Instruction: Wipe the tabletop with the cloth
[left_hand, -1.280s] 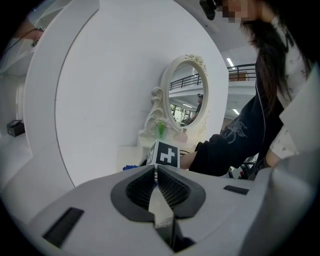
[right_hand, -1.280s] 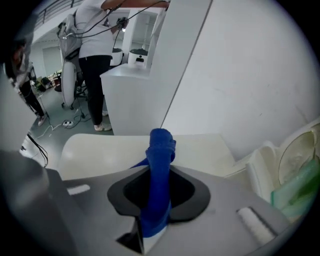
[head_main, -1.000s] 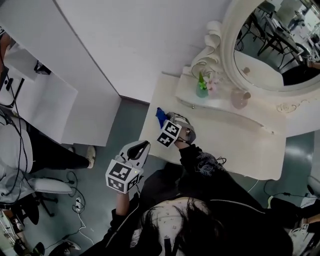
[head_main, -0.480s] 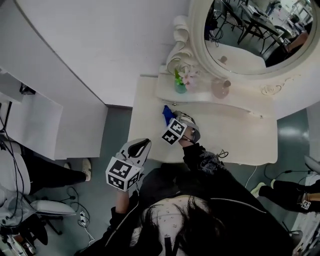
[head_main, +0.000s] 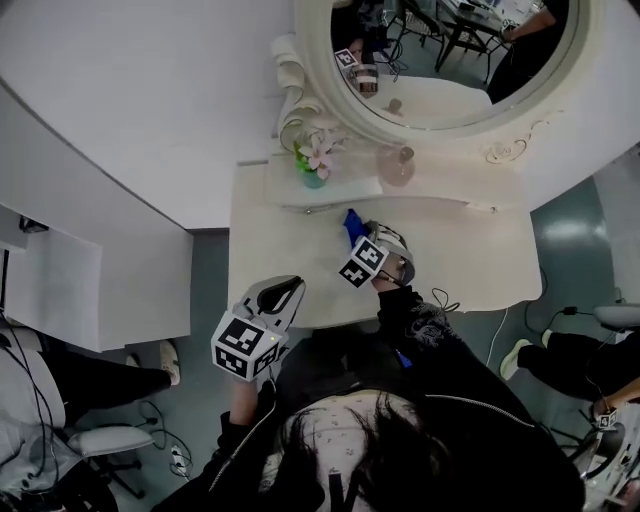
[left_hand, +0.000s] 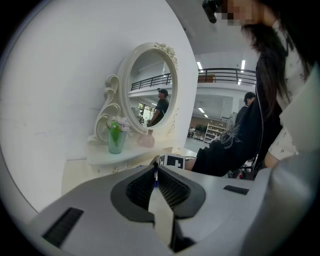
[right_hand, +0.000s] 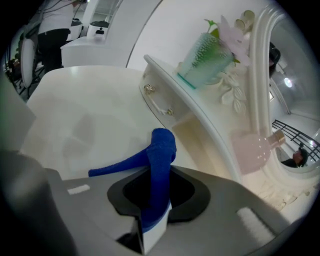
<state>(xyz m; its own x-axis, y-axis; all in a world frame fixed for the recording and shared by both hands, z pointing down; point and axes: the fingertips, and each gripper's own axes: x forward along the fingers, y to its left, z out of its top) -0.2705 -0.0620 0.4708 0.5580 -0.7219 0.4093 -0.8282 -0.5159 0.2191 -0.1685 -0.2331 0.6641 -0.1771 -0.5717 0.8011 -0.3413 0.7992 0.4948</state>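
Observation:
A blue cloth (right_hand: 159, 165) is pinched in my right gripper (right_hand: 156, 200), whose jaws are shut on it; the cloth sticks out ahead and trails left onto the cream tabletop (right_hand: 85, 110). In the head view the blue cloth (head_main: 354, 224) and right gripper (head_main: 375, 250) sit near the middle of the tabletop (head_main: 470, 255), just in front of the raised shelf. My left gripper (head_main: 285, 293) hangs at the table's near left edge, off the surface. In its own view the left gripper (left_hand: 154, 182) has its jaws together with nothing held.
A raised shelf (head_main: 330, 190) at the table's back carries a green vase with flowers (head_main: 314, 172) and a pink bottle (head_main: 396, 167). An oval mirror (head_main: 450, 60) stands behind it. A white wall (head_main: 130, 90) lies to the left, grey floor (head_main: 200, 300) below.
The head camera has swung, so the table and mirror slid left and down in view. The right gripper stays on the tabletop with the cloth; the left gripper holds its place at the near edge.

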